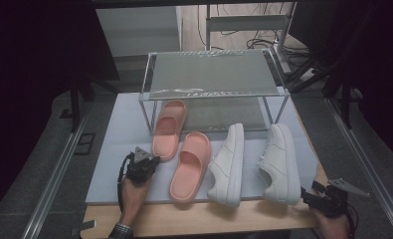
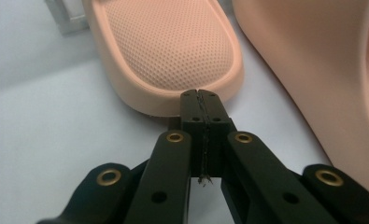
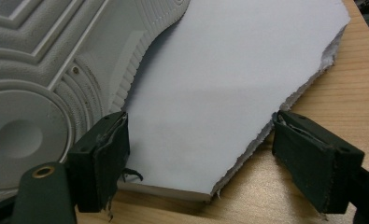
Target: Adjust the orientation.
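From where I stand, 2 pink slides and 2 white sneakers lie in a row on a pale mat (image 1: 114, 164) spread over the wooden surface (image 1: 234, 221), in front of a clear 2-tier shoe rack (image 1: 211, 74). The left pink slide (image 1: 168, 129) lies with its toe just under the rack's lower edge, its heel toward the person; the right pink slide (image 1: 190, 167) sits just beside it, nearer the front. The left hand-held gripper (image 1: 145, 160) is down at the left slide's heel, its jaws pressed fully together with nothing between them, the tips right at the heel rim in the left gripper view (image 2: 202, 100). The left white sneaker (image 1: 229, 164) and right white sneaker (image 1: 279, 162) lie to the right. The right hand-held gripper (image 1: 309, 195) rests at the mat's front right corner beside the right sneaker's heel, jaws spread wide, holding nothing
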`<state>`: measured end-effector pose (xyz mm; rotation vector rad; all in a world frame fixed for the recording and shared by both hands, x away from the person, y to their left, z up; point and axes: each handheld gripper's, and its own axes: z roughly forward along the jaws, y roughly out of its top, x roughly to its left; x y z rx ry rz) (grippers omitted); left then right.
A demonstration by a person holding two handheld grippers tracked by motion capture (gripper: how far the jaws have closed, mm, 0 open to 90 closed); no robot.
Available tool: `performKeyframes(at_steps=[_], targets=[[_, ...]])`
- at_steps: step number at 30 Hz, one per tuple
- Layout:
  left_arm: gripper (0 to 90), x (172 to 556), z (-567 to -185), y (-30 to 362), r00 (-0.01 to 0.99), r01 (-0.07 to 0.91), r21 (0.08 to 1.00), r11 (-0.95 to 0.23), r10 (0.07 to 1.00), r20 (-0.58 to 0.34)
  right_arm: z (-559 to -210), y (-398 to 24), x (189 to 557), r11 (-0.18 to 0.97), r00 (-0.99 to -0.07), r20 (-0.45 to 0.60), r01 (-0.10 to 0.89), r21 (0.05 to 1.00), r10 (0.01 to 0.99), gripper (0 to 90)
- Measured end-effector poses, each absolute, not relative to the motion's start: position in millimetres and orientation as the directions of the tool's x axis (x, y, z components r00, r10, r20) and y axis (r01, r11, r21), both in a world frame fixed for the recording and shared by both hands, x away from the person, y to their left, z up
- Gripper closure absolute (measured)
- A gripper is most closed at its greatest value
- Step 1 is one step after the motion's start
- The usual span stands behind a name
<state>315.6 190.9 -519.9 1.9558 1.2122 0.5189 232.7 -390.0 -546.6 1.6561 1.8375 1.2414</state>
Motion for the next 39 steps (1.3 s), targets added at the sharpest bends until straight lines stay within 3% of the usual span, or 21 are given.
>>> performKeyframes(at_steps=[39], targets=[[90.0, 390, -507, 158, 0.421, 0.565, 0.788, -0.246, 0.907, -0.019, -547, -390, 233, -0.076, -0.242, 0.273, 0.603, 0.794, 0.931, 18.9]])
